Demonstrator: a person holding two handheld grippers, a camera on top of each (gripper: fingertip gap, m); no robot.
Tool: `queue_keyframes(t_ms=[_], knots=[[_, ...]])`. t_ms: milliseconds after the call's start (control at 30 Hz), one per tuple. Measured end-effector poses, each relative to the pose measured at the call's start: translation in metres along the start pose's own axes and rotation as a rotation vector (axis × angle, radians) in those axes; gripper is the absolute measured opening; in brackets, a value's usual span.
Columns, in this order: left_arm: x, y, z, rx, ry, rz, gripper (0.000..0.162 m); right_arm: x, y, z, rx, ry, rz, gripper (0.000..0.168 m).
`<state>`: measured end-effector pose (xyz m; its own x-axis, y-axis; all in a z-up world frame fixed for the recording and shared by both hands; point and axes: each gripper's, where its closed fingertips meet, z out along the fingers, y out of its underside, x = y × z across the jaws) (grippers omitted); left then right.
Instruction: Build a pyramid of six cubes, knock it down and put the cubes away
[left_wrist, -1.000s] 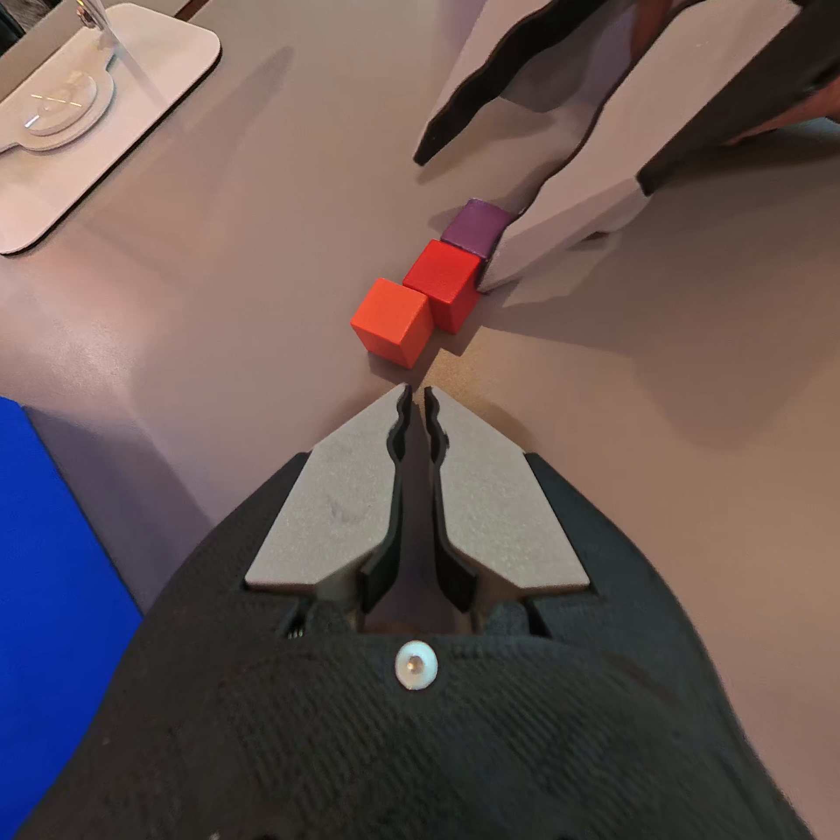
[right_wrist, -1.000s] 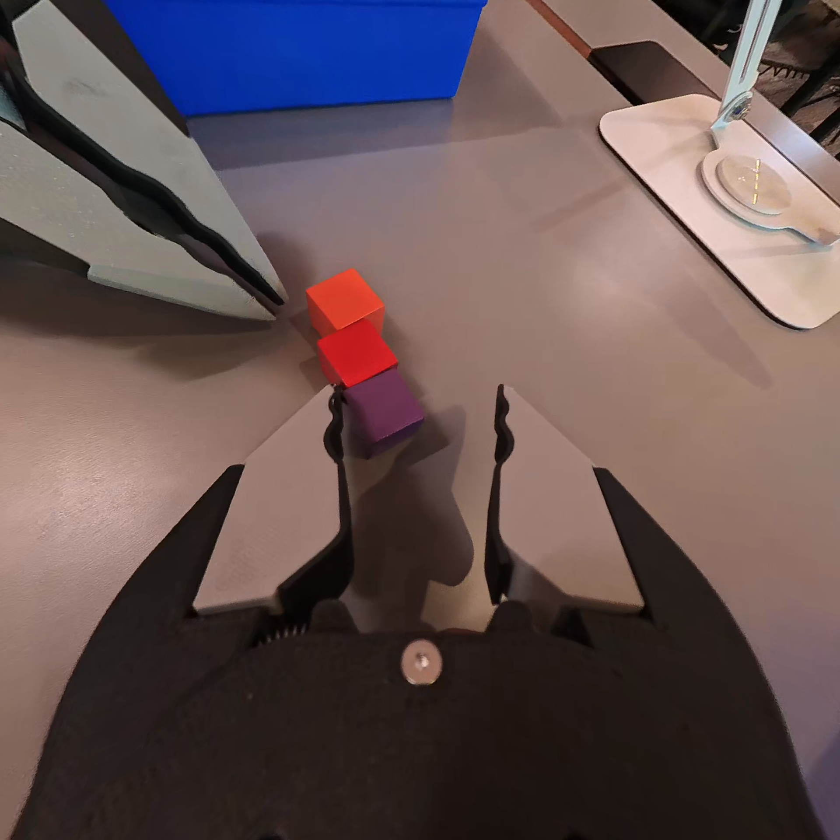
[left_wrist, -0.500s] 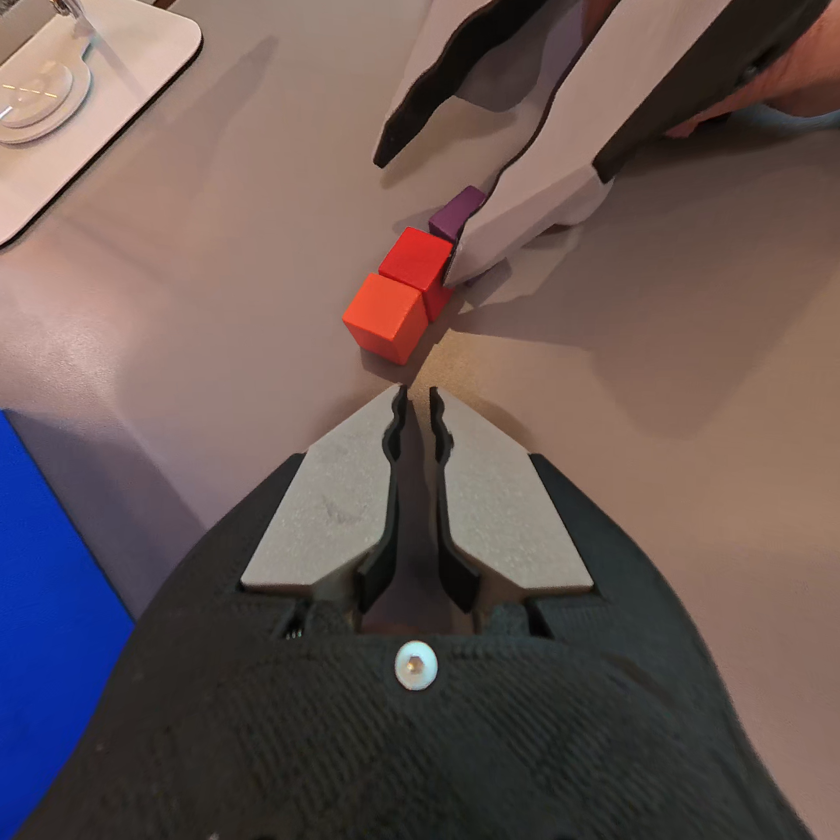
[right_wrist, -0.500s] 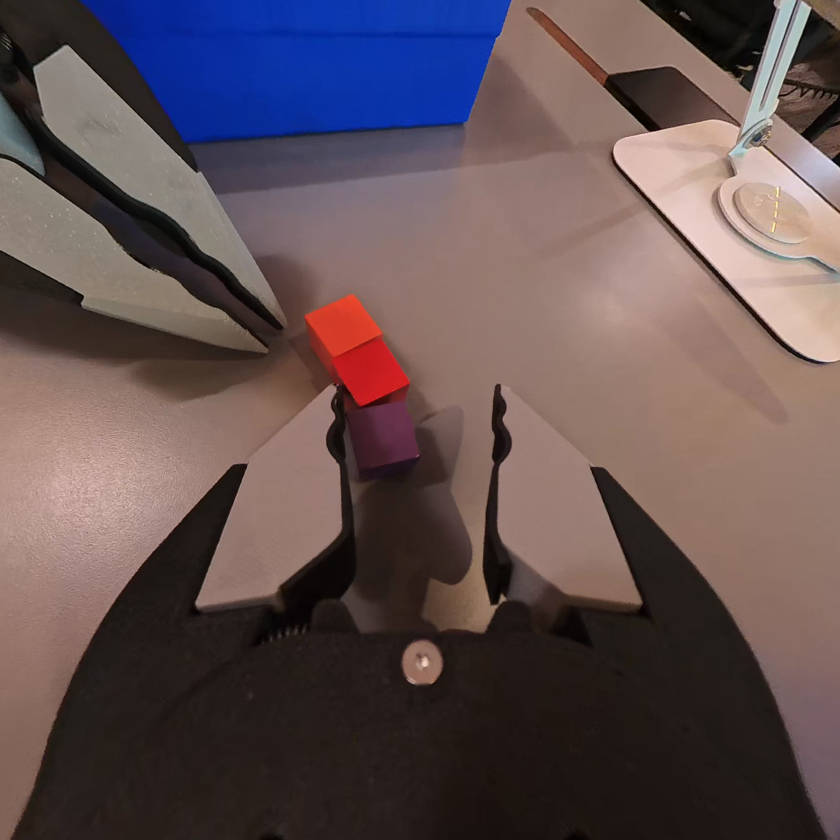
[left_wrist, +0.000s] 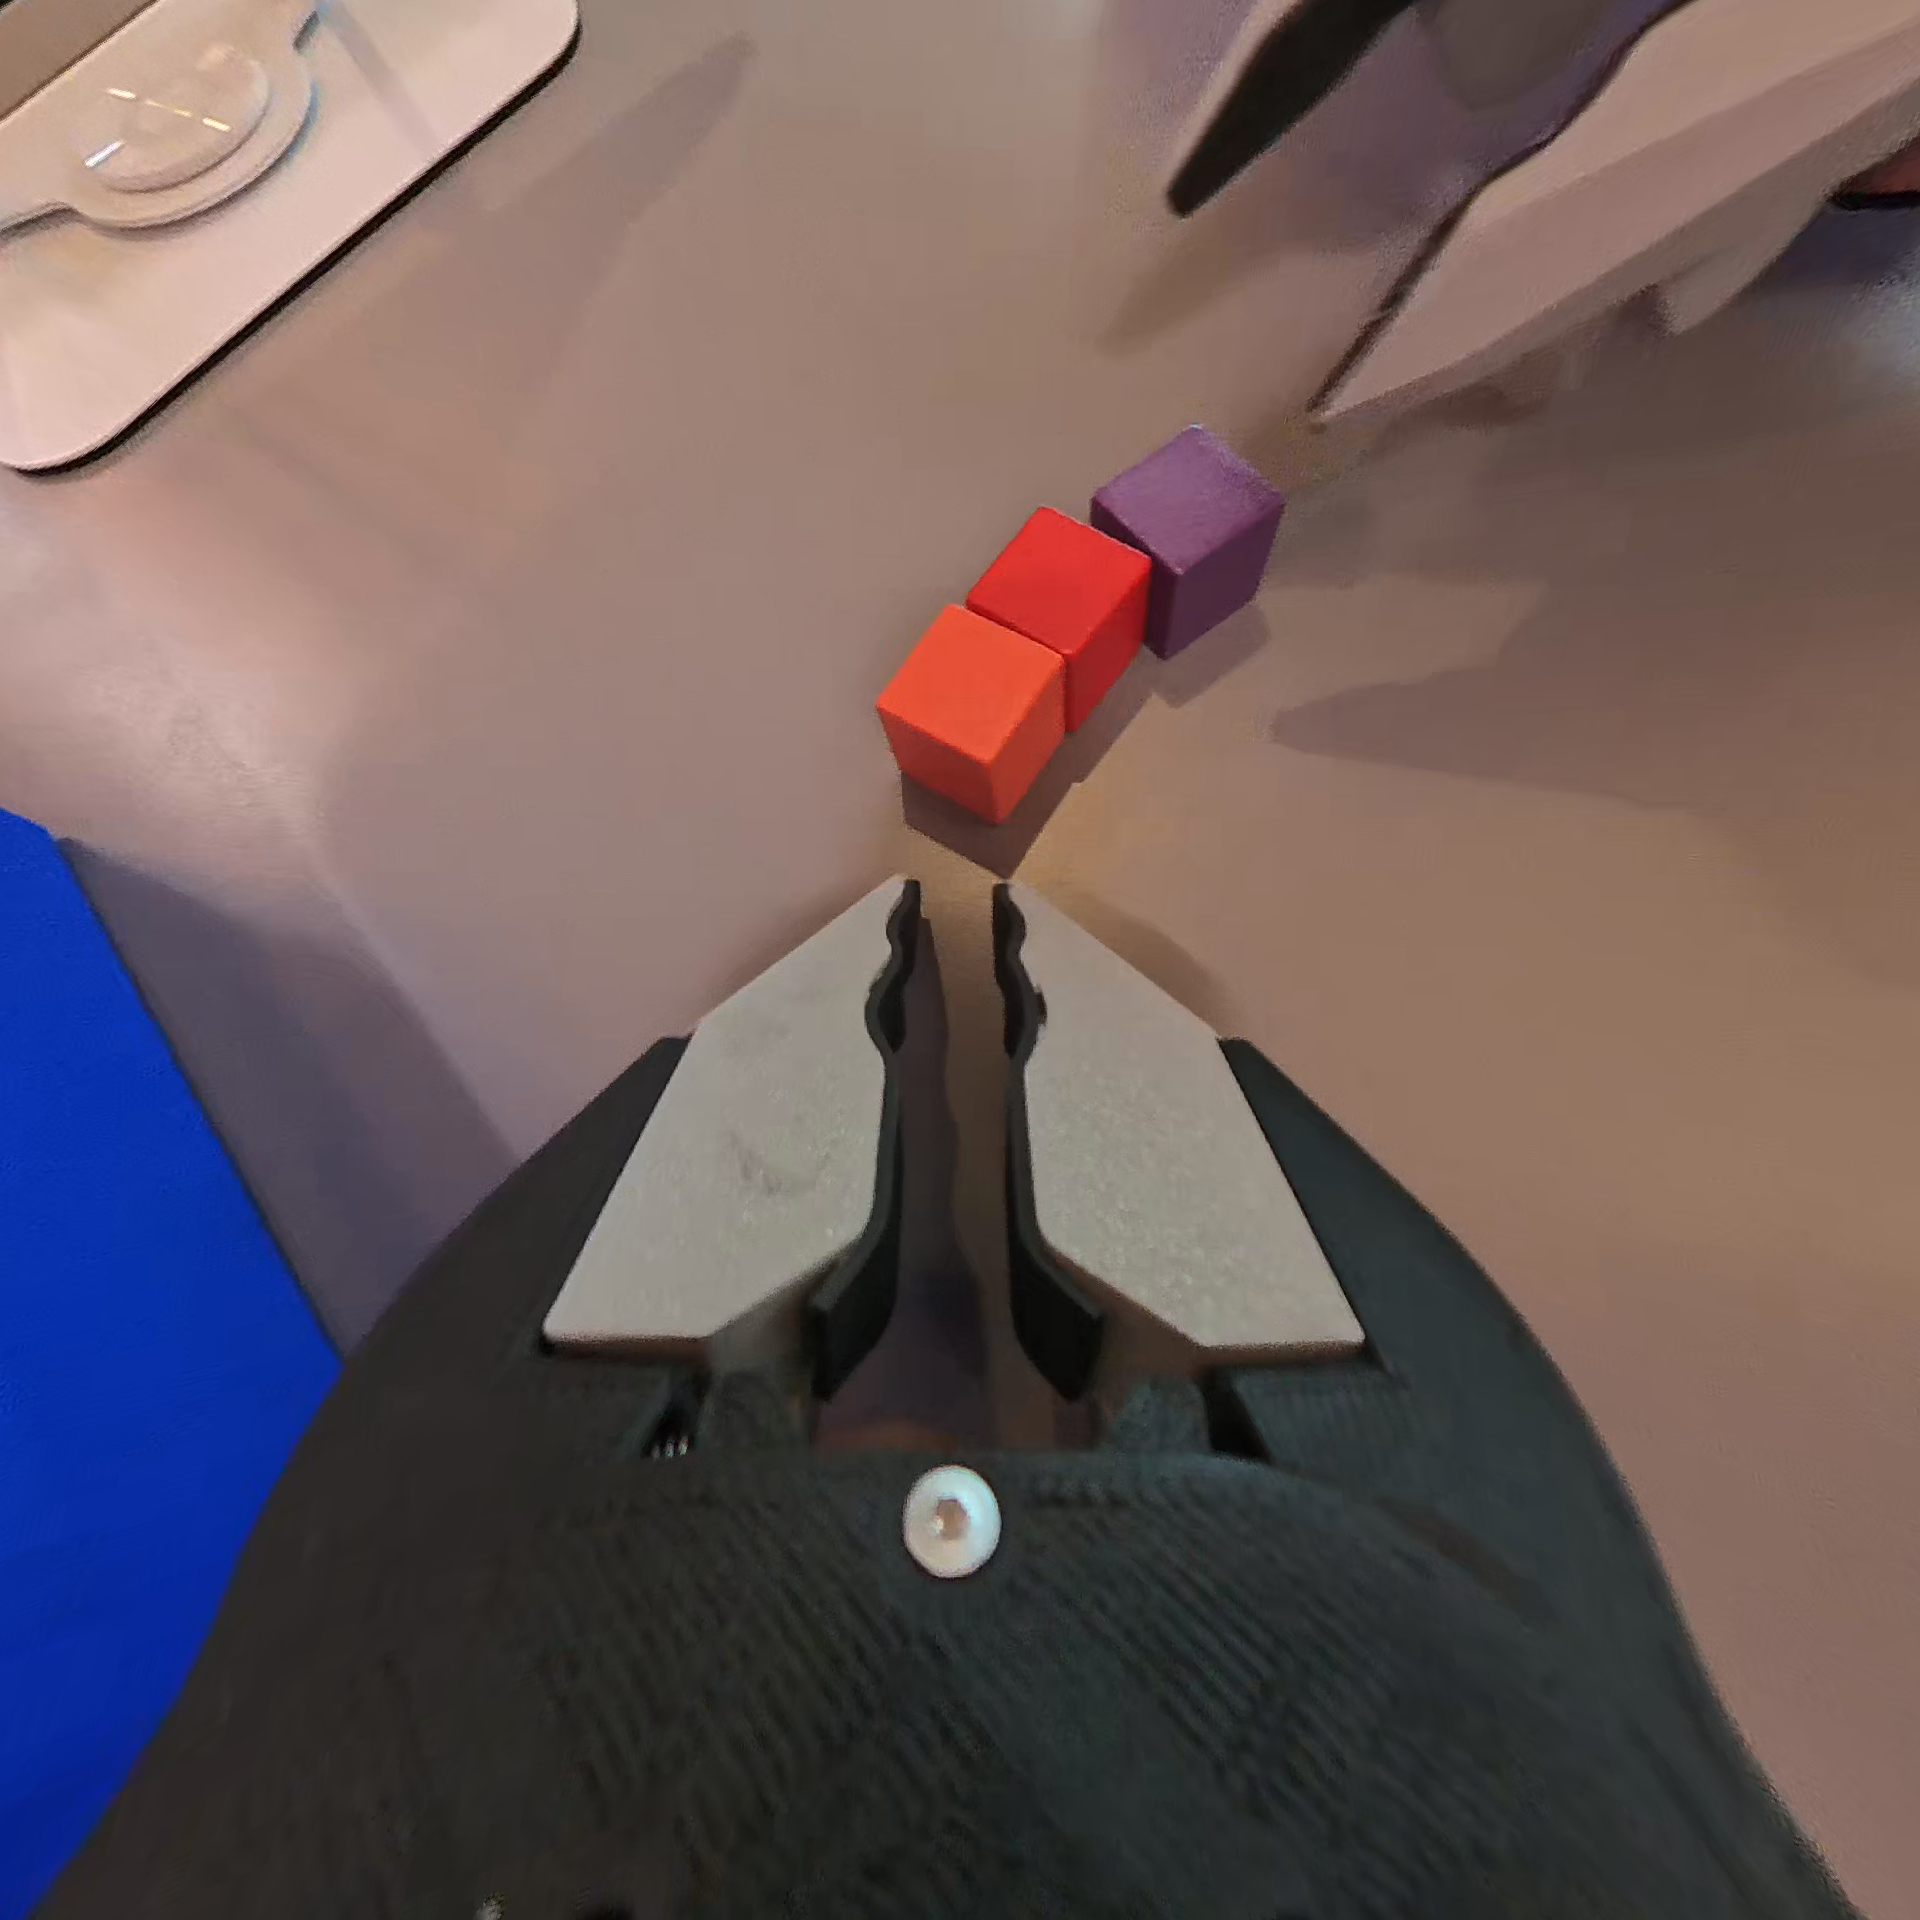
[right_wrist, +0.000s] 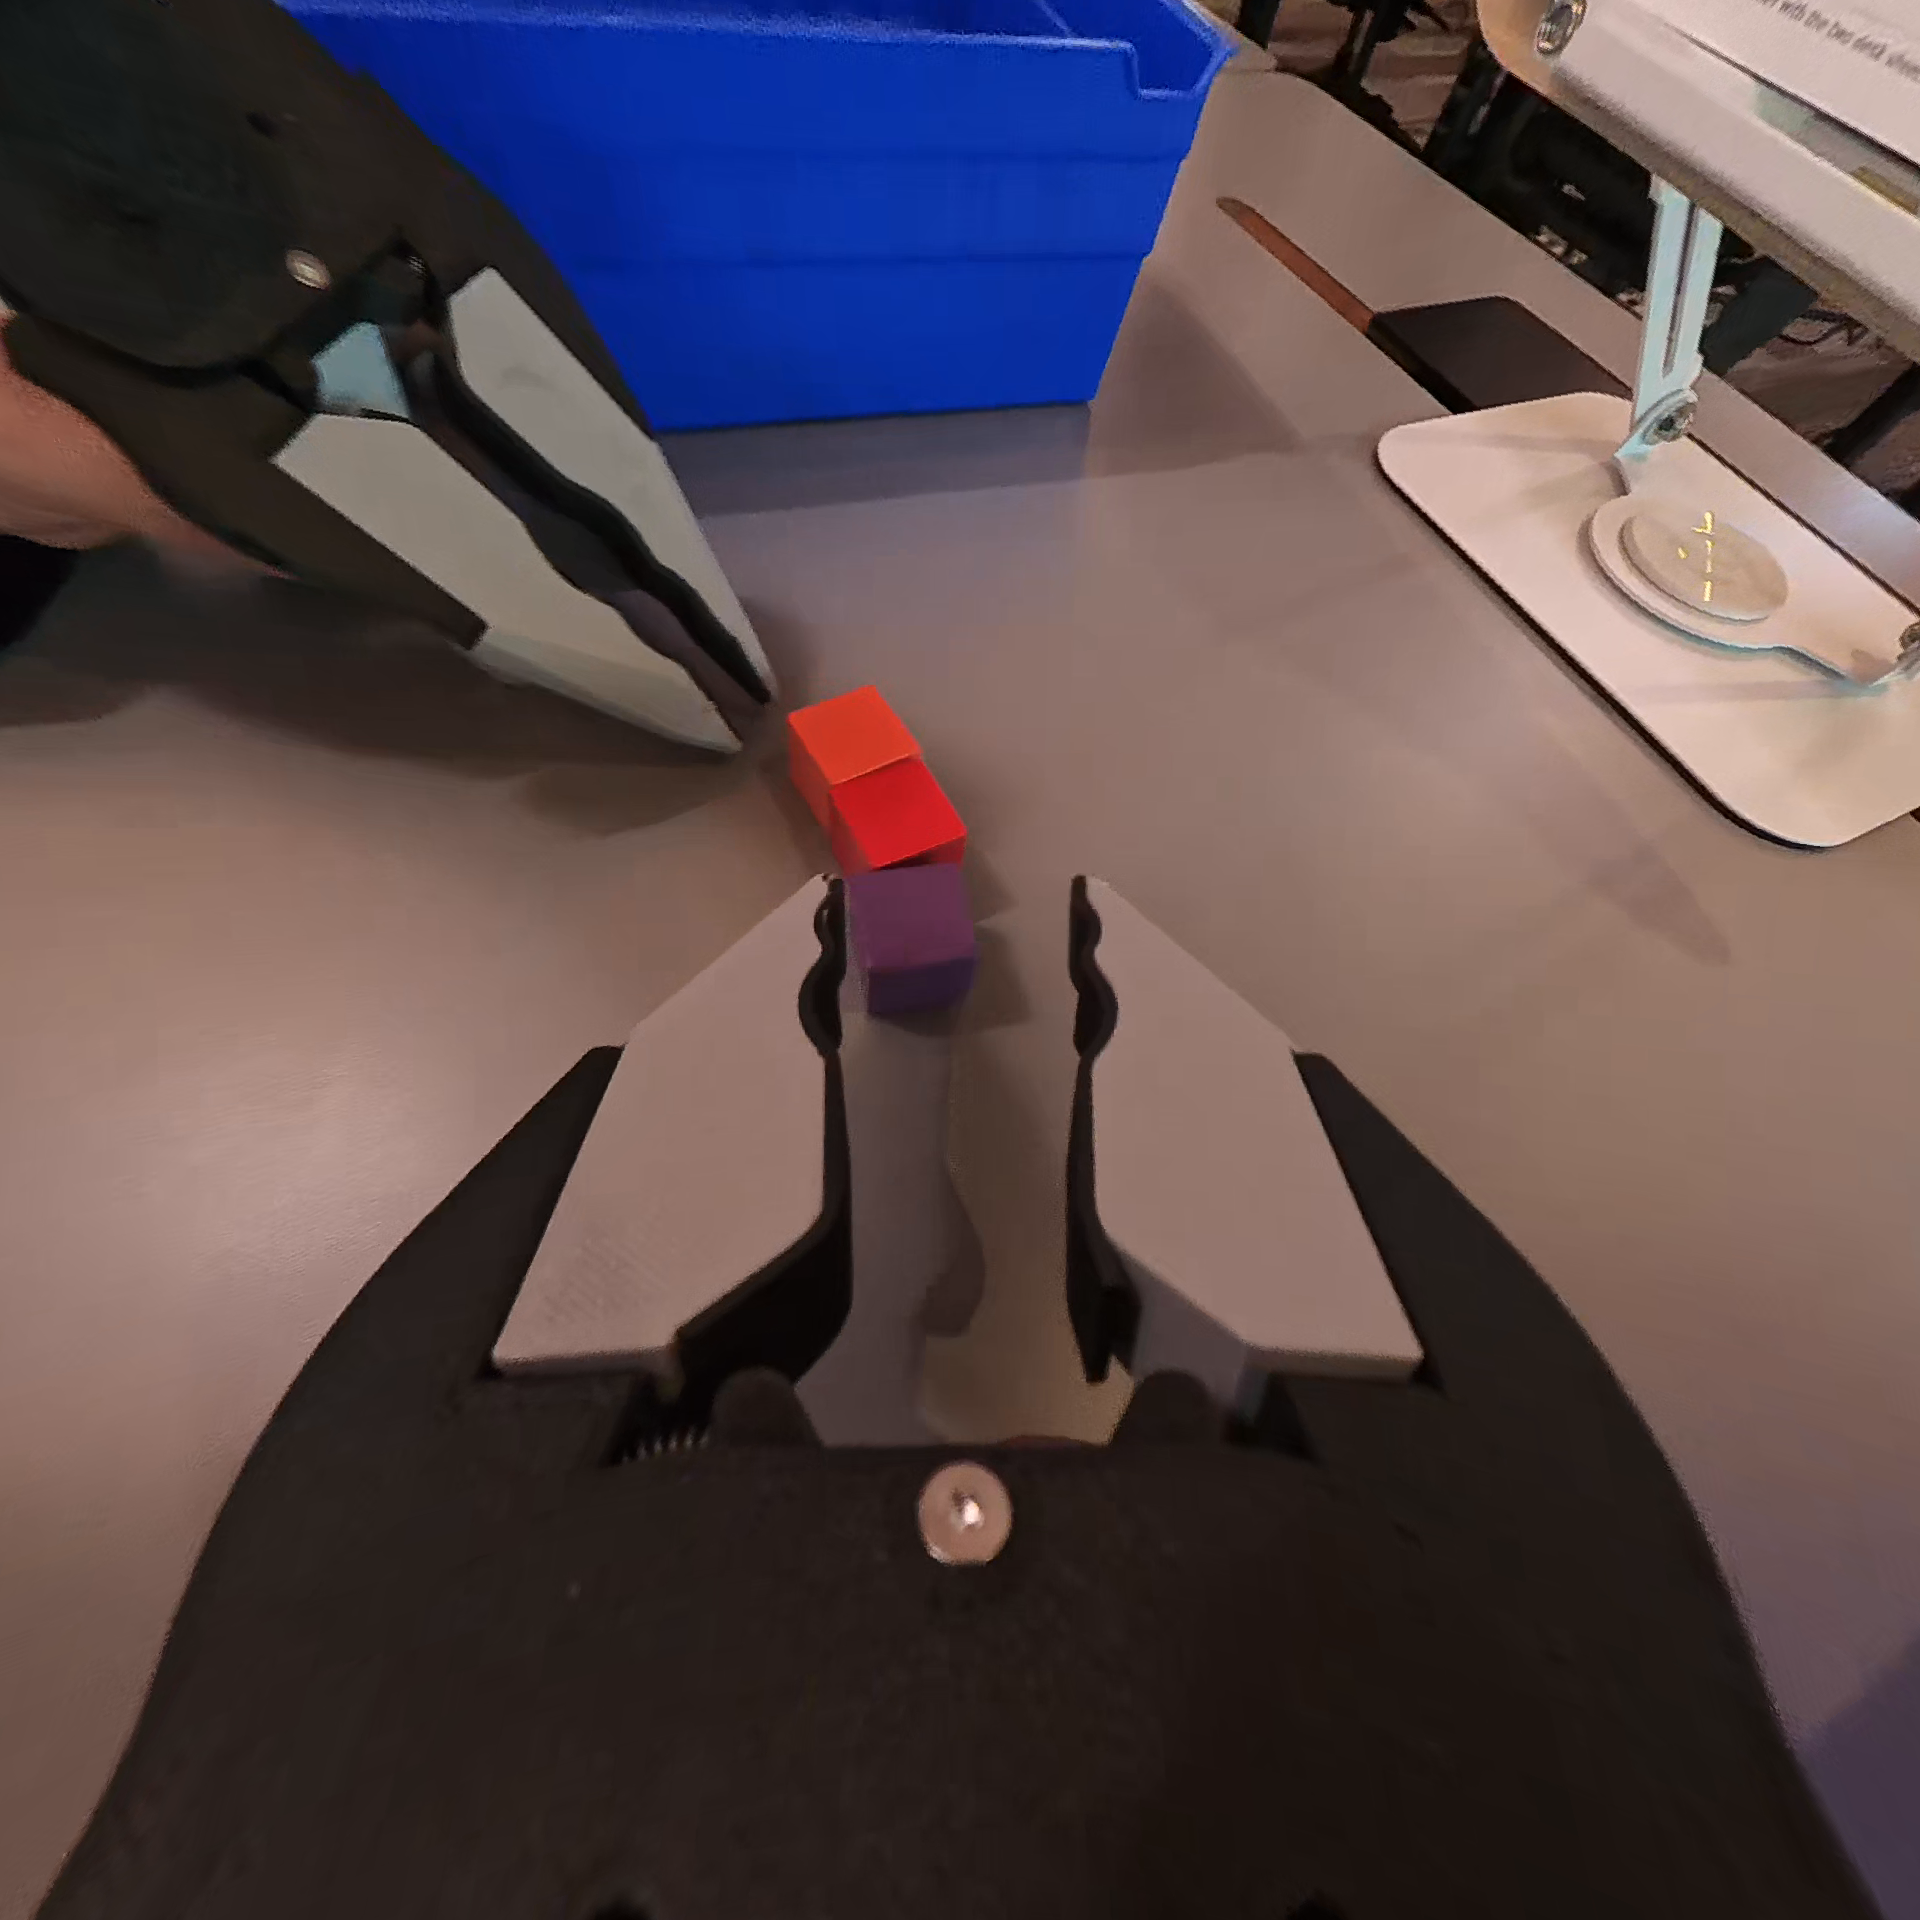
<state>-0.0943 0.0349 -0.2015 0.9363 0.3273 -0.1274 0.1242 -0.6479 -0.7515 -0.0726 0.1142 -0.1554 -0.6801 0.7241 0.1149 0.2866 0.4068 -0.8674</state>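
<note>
**Three cubes in a row between two hand-held grippers**

Right gripper (right_wrist: 948, 904): grey fingers spread apart, nothing held; small matt purple cube (right_wrist: 912, 948) seen at its fingertips, close against the left finger. Just beyond, touching in line: matt red cube (right_wrist: 896, 821), then matt orange-red cube (right_wrist: 847, 736). Left gripper (left_wrist: 954, 896): fingers nearly together with a narrow gap, nothing held, tips just short of the orange-red cube. All rest on the grey table (right_wrist: 1299, 748). Farther off: blue plastic bin (right_wrist: 852, 208); white flat stand base (right_wrist: 1662, 623) to the right.
</note>
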Motion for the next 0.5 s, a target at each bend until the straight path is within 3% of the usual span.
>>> queue_keyframes(t_ms=[100, 300, 500], knots=[[-0.004, 0.0, 0.0, -0.001, -0.014, -0.024, 0.013, -0.011, 0.002, -0.002, -0.019, -0.056, -0.008, 0.024], [-0.005, 0.003, 0.0, -0.017, -0.032, -0.012, 0.013, -0.027, 0.016, 0.0, -0.103, -0.107, -0.059, 0.019], [-0.006, 0.004, 0.0, -0.021, -0.04, -0.003, 0.013, -0.044, 0.012, -0.003, -0.082, -0.187, -0.08, 0.013]])
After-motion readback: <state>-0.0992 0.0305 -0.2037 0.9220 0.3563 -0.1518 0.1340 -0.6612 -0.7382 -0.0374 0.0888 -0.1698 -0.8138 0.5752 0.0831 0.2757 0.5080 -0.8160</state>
